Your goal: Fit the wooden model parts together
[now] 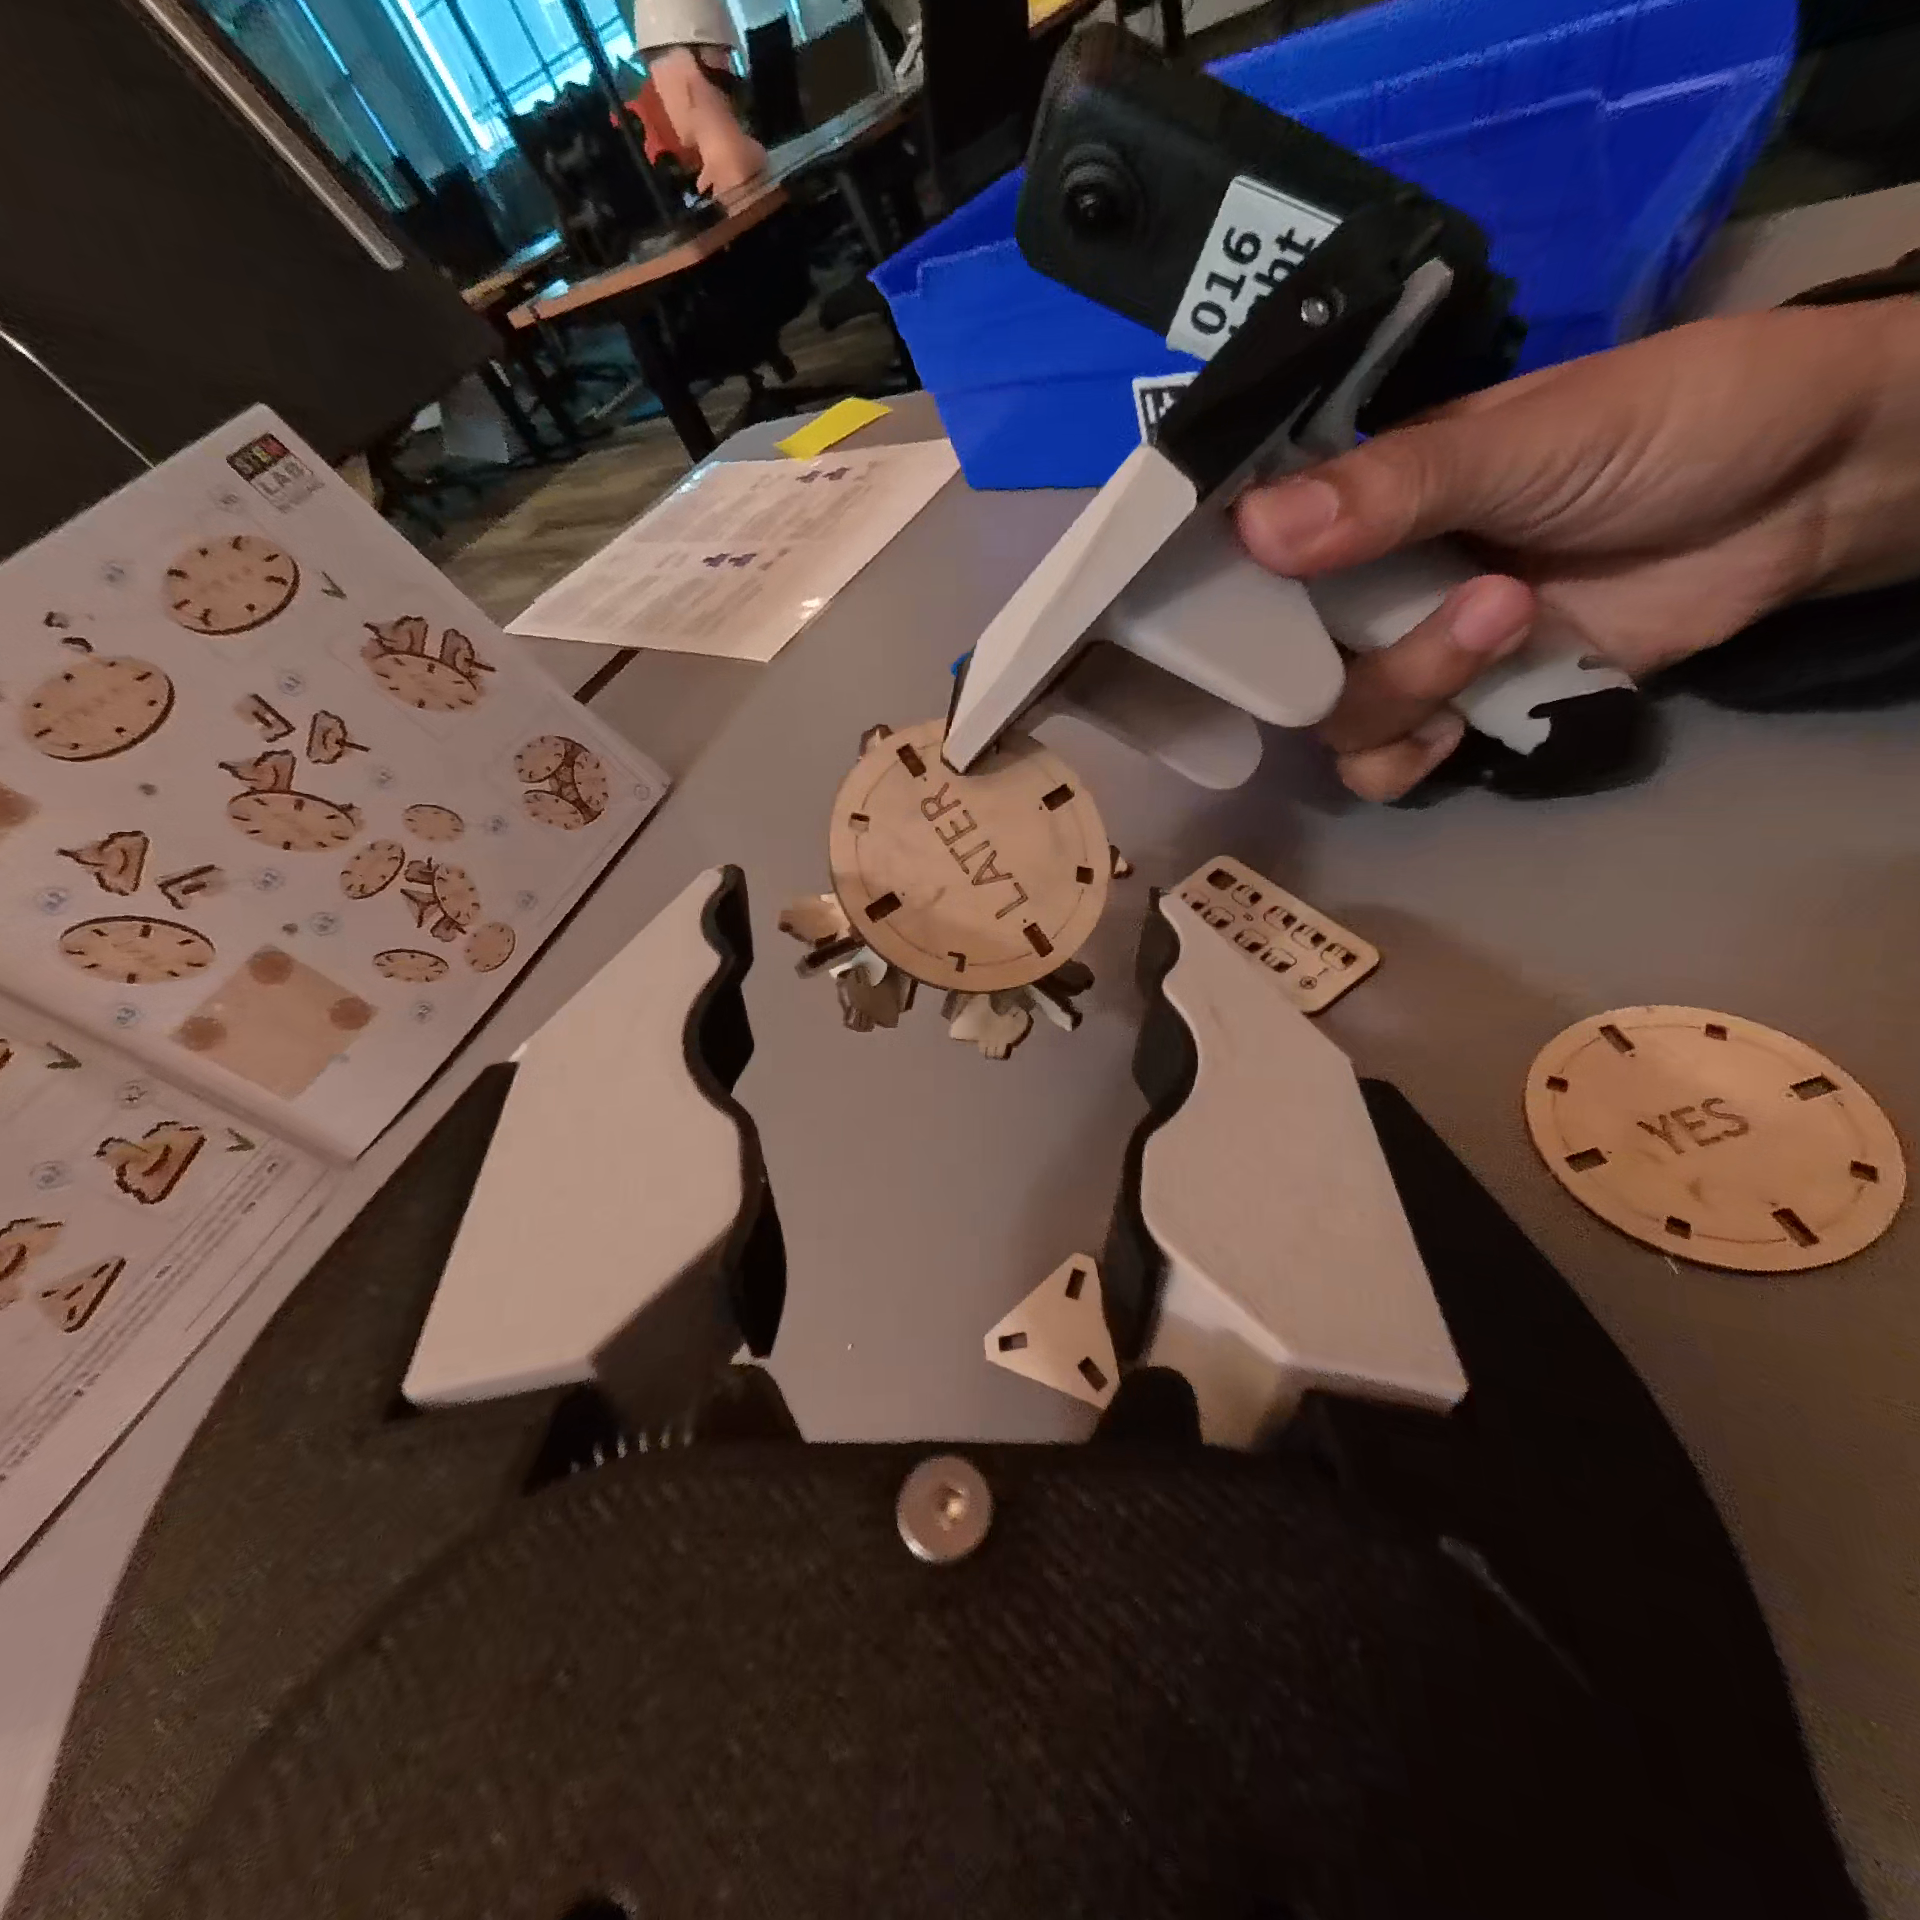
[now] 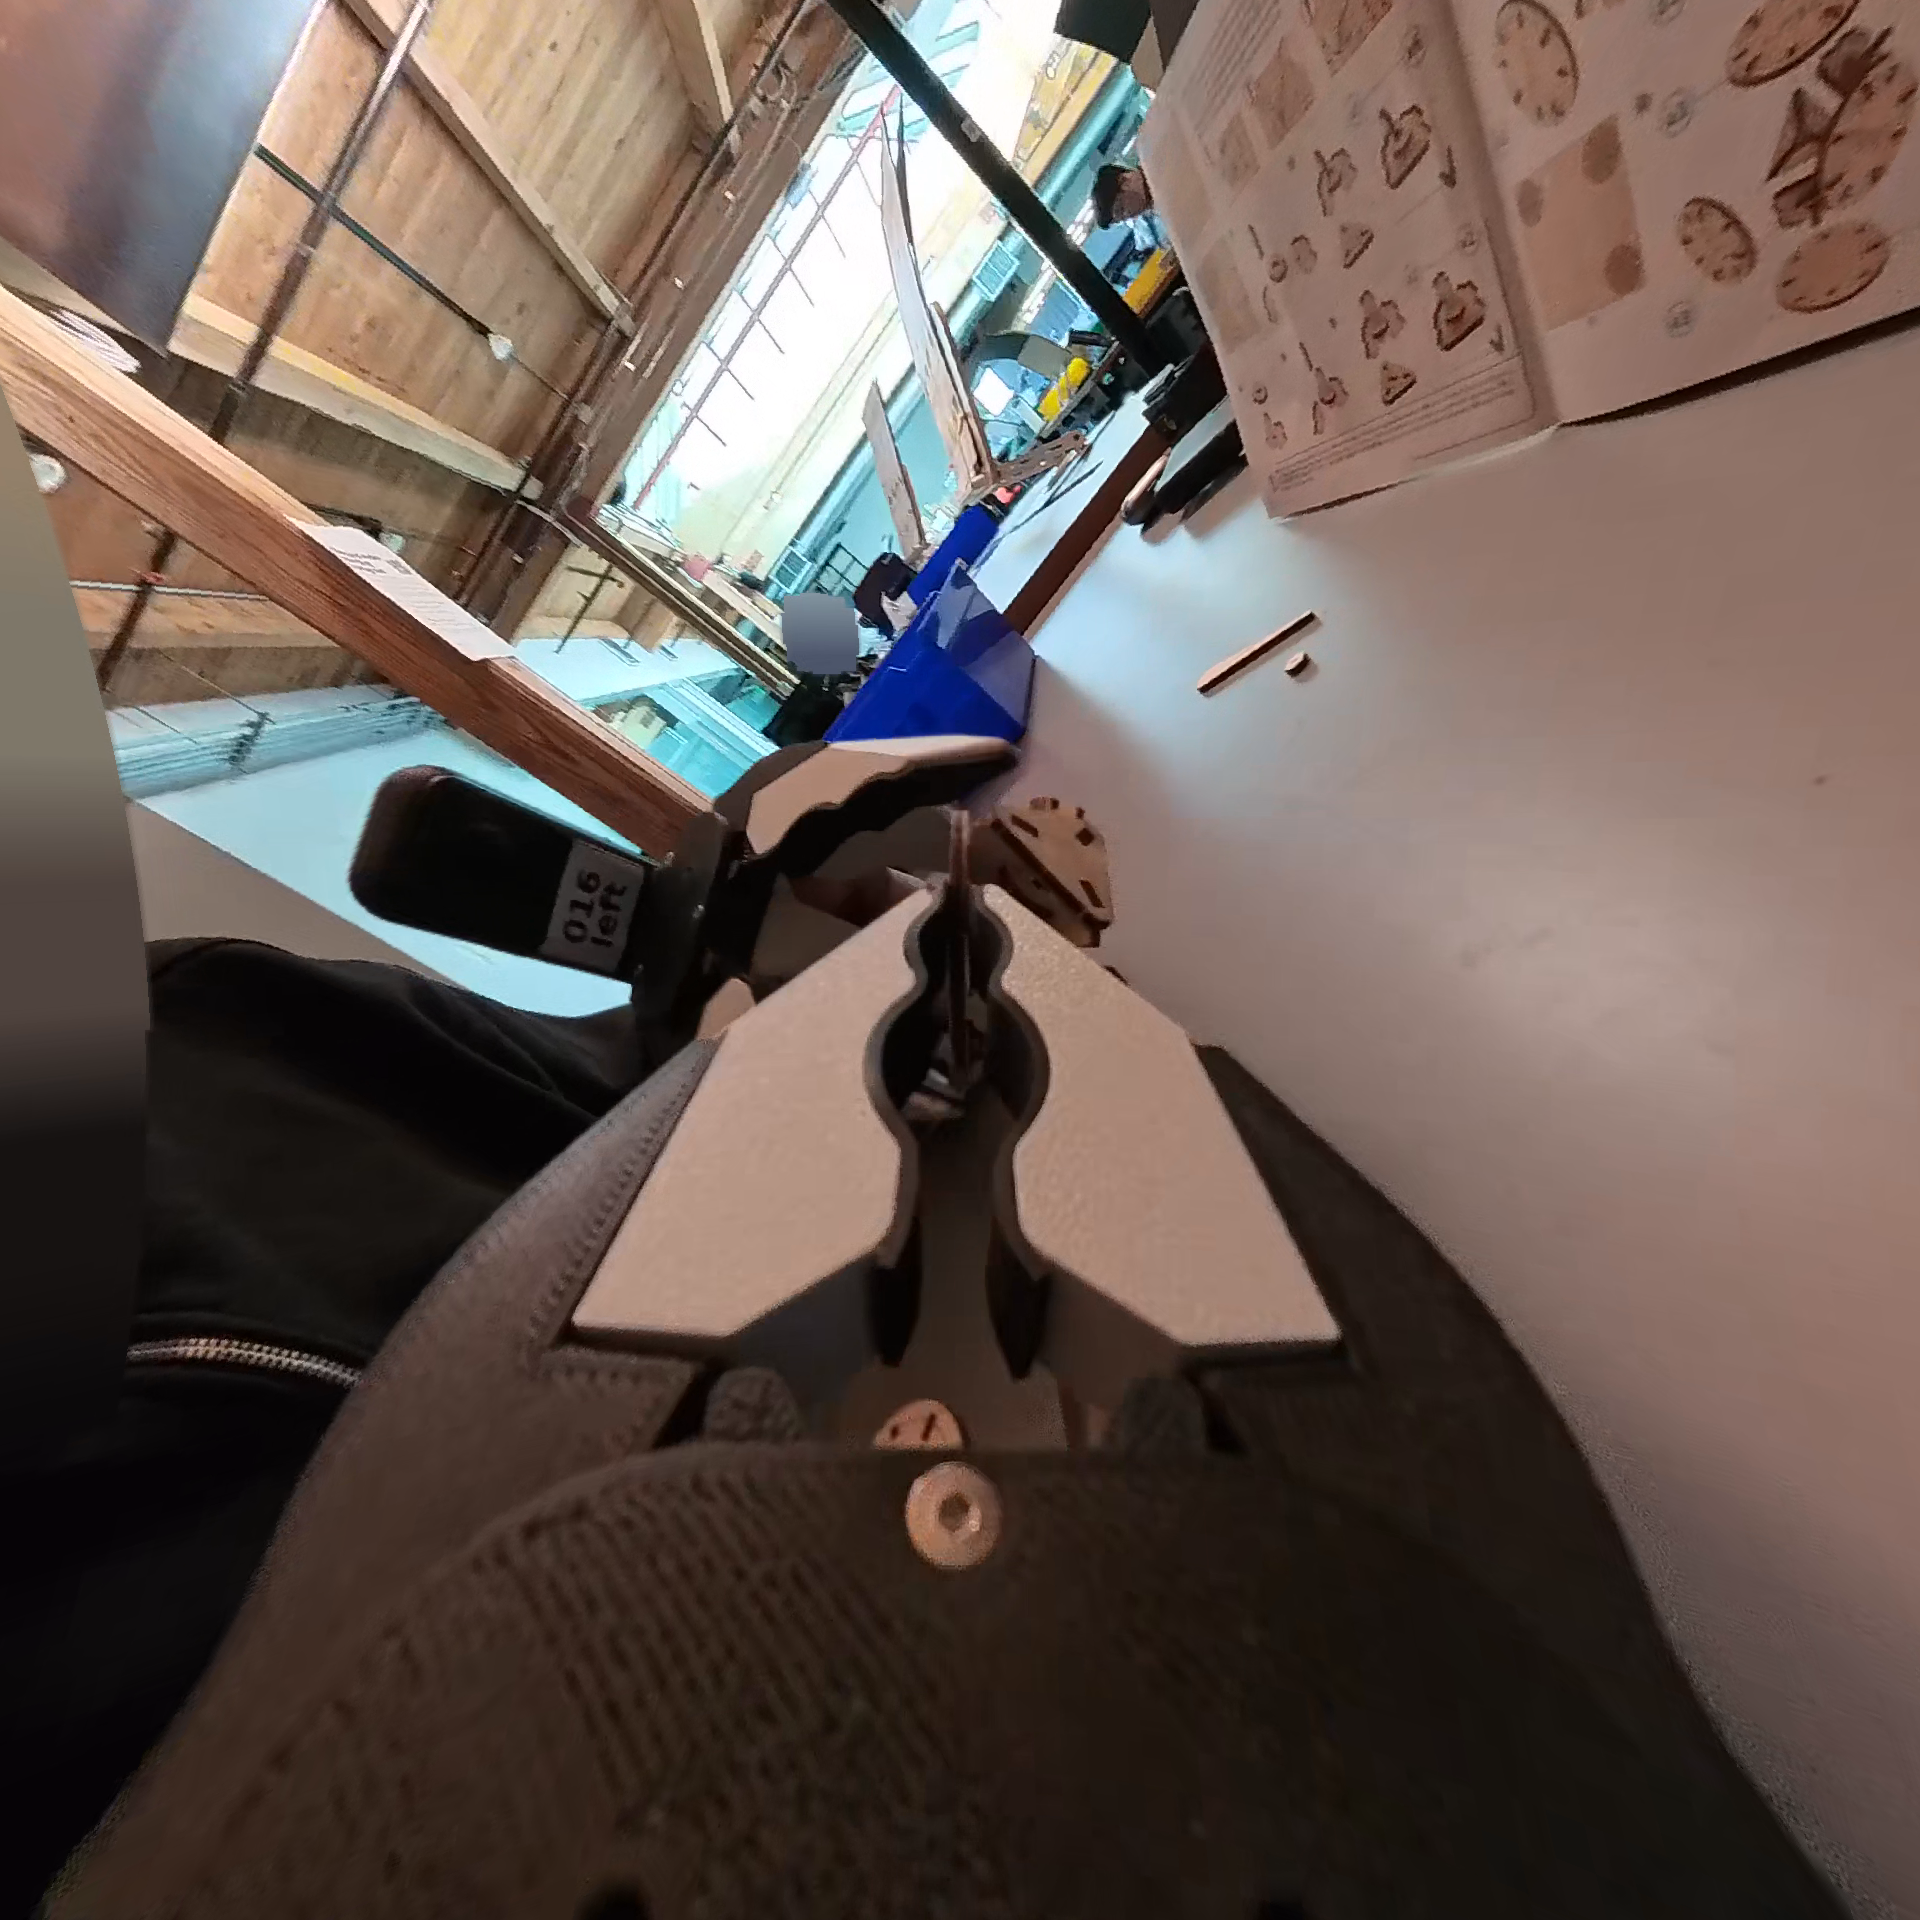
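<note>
The right gripper (image 1: 961,753) pinches the rim of a round, slotted, engraved plywood disc (image 1: 966,873); the left gripper (image 1: 945,935) gapes bare.

Two round wooden discs: one engraved disc (image 1: 966,868) propped up on small wooden pieces, another engraved disc (image 1: 1714,1138) flat at the near right. One small slotted wooden card (image 1: 1283,930). One triangular wooden piece (image 1: 1055,1335). Two printed instruction sheets (image 1: 260,769), (image 1: 738,551). One blue bin (image 1: 1507,156). Two grippers (image 1: 940,914), (image 1: 961,753).
</note>
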The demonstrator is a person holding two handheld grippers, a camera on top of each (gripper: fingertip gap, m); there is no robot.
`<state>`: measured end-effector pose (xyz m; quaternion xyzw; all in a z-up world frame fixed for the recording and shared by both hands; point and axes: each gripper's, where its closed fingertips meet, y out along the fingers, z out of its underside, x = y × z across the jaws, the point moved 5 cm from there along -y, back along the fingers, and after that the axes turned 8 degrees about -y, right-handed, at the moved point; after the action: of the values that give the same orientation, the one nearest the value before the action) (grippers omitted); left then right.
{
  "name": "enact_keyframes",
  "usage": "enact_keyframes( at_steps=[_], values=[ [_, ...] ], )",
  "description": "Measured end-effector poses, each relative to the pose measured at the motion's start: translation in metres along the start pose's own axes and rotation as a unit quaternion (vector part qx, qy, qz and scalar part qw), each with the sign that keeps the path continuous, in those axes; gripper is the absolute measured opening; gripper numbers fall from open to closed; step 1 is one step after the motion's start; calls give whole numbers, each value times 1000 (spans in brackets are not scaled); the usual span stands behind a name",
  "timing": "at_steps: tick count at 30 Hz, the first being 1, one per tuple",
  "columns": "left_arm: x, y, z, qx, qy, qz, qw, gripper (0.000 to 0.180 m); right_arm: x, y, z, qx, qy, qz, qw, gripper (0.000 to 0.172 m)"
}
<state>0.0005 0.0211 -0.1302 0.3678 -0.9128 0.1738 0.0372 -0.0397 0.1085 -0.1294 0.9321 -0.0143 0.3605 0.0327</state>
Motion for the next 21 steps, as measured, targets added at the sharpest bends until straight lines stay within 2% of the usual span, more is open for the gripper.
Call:
enact_keyframes(
  at_steps=[7, 10, 14, 21],
  values=[
    [-4, 1, 4, 11, -12, 32, 999, 51, 4, 4, 5, 17, 18, -24, 999, 1],
    [-4, 1, 3, 12, -16, 35, 999, 51, 3, 3, 6, 26, 16, -24, 999, 6],
    [-1, -1, 3, 12, -22, 35, 999, 51, 1, 0, 4, 30, 3, -15, 999, 20],
    [-1, 0, 7, 34, -26, 45, 998, 52, -12, -20, -14, 20, -78, 64, 995, 26]
  ],
)
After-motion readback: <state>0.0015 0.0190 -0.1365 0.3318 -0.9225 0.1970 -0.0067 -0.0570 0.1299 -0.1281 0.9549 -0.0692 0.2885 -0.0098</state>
